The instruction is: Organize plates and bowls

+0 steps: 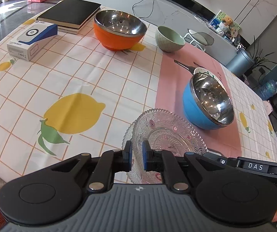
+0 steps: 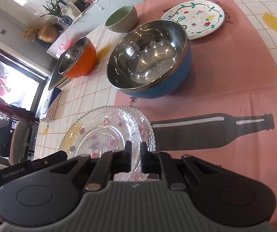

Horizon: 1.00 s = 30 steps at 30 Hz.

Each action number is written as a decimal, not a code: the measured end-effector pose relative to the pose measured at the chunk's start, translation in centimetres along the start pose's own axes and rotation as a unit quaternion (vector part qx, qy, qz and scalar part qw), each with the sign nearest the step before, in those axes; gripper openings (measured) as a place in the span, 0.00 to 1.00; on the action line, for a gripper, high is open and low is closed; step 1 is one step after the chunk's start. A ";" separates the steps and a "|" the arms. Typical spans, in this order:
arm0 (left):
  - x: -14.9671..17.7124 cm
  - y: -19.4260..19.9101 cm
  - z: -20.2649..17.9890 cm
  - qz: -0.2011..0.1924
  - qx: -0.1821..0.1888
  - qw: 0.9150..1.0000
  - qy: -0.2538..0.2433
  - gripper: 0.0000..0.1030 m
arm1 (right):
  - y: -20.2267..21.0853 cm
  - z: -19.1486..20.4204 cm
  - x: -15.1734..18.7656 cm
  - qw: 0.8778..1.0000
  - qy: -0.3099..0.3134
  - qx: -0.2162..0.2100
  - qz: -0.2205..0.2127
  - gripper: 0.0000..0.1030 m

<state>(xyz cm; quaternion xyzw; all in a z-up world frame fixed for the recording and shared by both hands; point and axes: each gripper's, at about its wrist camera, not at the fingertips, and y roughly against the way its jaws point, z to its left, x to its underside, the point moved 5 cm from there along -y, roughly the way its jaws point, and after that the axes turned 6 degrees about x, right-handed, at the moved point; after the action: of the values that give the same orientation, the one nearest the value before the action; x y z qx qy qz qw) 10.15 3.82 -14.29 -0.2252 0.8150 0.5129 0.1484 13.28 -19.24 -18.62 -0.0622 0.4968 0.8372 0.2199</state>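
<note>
Both the left gripper and the right gripper pinch the glass plate by its rim near the table's front edge, likely carrying it toward the painted plate for stacking.

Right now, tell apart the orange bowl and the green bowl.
The orange bowl is wider, with a shiny steel inside; the green bowl is smaller, matte, pale green inside. The orange bowl stands nearer the black book. Both sit upright and empty.
</note>
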 end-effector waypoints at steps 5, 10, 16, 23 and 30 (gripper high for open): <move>0.4 -1.0 0.1 0.003 -0.005 1.000 -0.005 0.11 | -0.2 -0.7 0.3 1.000 0.008 -0.002 -0.024 0.06; 0.8 -1.6 0.2 0.011 -0.009 1.000 -0.005 0.11 | -0.8 -1.4 0.6 1.000 0.002 -0.008 -0.023 0.06; 0.9 -1.9 0.5 0.011 -0.013 1.000 -0.002 0.12 | -1.1 -1.0 0.8 0.999 0.029 0.007 -0.029 0.06; 1.1 -2.1 0.3 0.006 -0.027 0.999 -0.020 0.12 | -1.3 -0.4 1.3 0.996 0.070 0.030 -0.045 0.07; 1.6 -2.2 -0.3 -0.001 -0.056 0.996 -0.070 0.11 | -1.3 0.2 1.6 0.993 0.096 0.048 -0.055 0.07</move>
<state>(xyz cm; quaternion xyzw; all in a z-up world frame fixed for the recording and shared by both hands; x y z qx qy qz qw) 9.95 2.37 -16.55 -0.1977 0.7723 0.5720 0.1933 12.42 -18.10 -20.06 -0.1588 0.5508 0.7894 0.2196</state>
